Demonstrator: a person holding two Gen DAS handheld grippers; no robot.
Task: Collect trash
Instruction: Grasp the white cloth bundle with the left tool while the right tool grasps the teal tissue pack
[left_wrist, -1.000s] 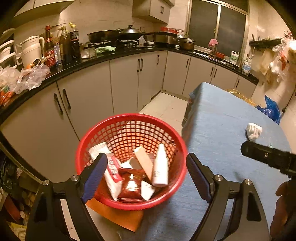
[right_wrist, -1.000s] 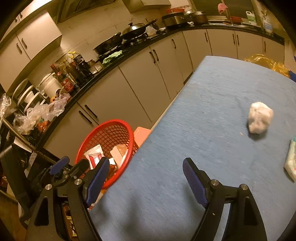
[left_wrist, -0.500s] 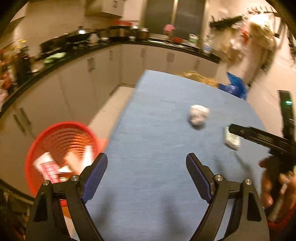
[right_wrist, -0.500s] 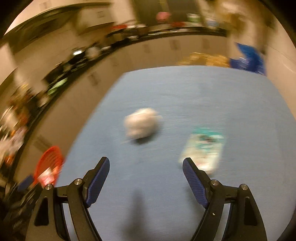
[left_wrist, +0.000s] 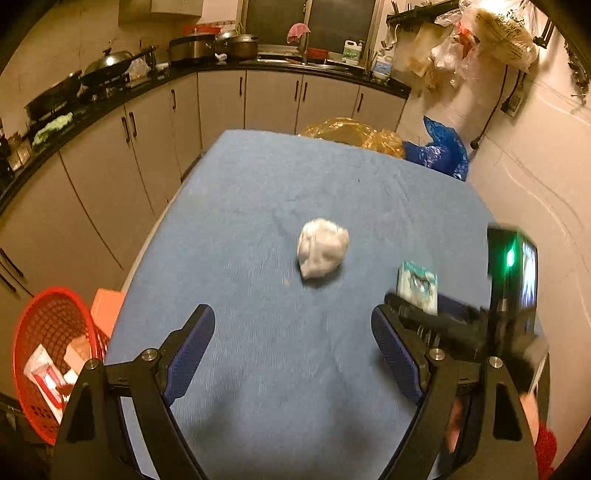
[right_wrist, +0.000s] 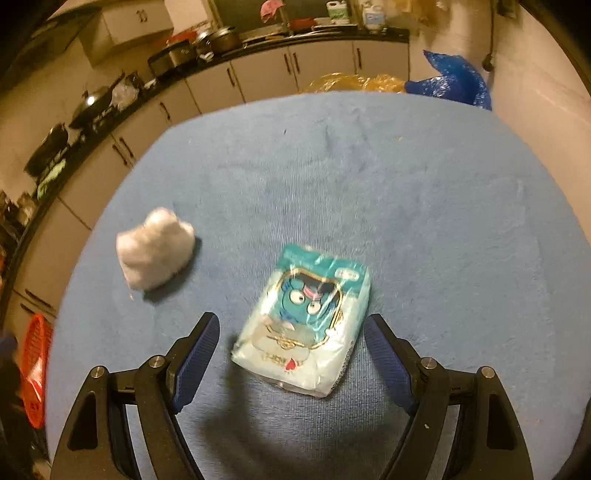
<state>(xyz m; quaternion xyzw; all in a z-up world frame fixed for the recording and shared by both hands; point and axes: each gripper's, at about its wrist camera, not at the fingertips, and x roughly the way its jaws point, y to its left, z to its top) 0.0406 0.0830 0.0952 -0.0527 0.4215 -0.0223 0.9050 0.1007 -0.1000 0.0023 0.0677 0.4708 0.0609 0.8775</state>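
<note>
Tissue pack (right_wrist: 301, 323): teal and white wrapper, flat on the blue tablecloth (right_wrist: 424, 206), lying between the fingers of the right gripper (right_wrist: 291, 354), untouched by either pad; jaws closing.

Crumpled white wad (left_wrist: 322, 252): on the cloth at 10 o'clock from the pack, well apart; at 12 o'clock ahead of the left gripper (left_wrist: 293, 345), which is spread wide with nothing in it.

Red basket (left_wrist: 44, 354): off the table edge at 9 o'clock of the left gripper, holding wrappers.

Kitchen cabinets (left_wrist: 155, 122): beyond, left and rear.
</note>
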